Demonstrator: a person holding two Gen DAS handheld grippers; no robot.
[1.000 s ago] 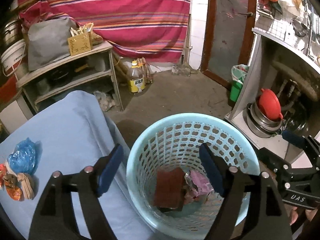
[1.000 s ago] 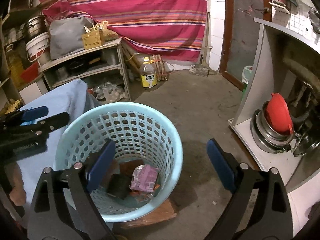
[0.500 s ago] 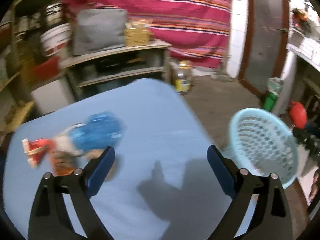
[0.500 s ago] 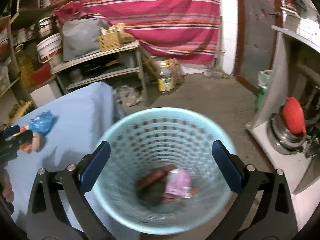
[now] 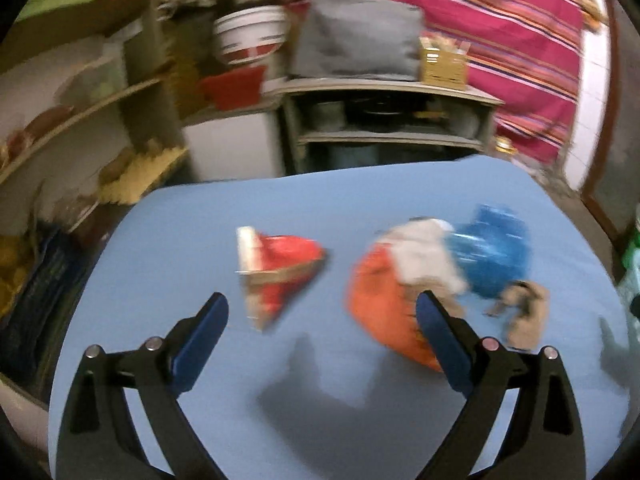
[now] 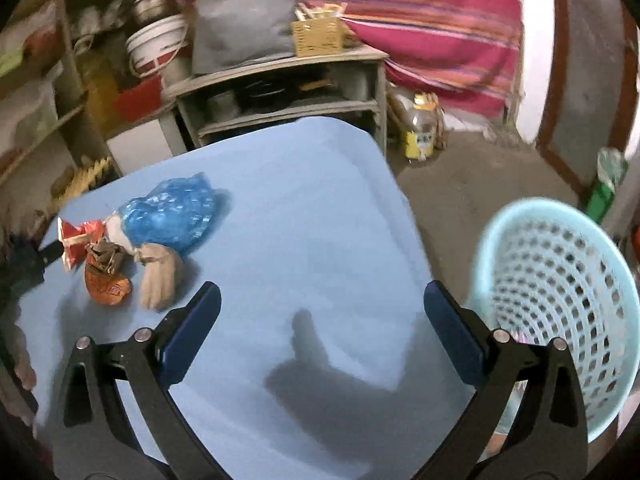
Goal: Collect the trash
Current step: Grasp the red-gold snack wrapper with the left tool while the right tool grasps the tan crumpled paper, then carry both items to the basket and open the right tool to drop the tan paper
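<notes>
Trash lies in a heap on the blue table (image 5: 304, 208): a red wrapper (image 5: 280, 268), an orange wrapper (image 5: 380, 304), a white scrap (image 5: 424, 256), a blue plastic bag (image 5: 492, 252) and a brown paper scrap (image 5: 524, 312). My left gripper (image 5: 320, 320) is open and empty just in front of the red and orange wrappers. My right gripper (image 6: 320, 320) is open and empty above the table (image 6: 304, 216), right of the heap, where the blue bag (image 6: 172, 216) and orange wrapper (image 6: 106, 284) show. The light blue basket (image 6: 560, 280) stands at the right, off the table.
A grey shelf unit (image 5: 384, 120) with a grey bag and a small wicker box stands behind the table. A white bucket (image 5: 248, 36) and cluttered shelves are at the left. A striped red curtain (image 6: 420, 12) hangs behind. A bottle (image 6: 420, 136) stands on the floor.
My left gripper has swung left from over the basket to the trash heap on the table. My right gripper has also swung left, so the basket now sits at its right.
</notes>
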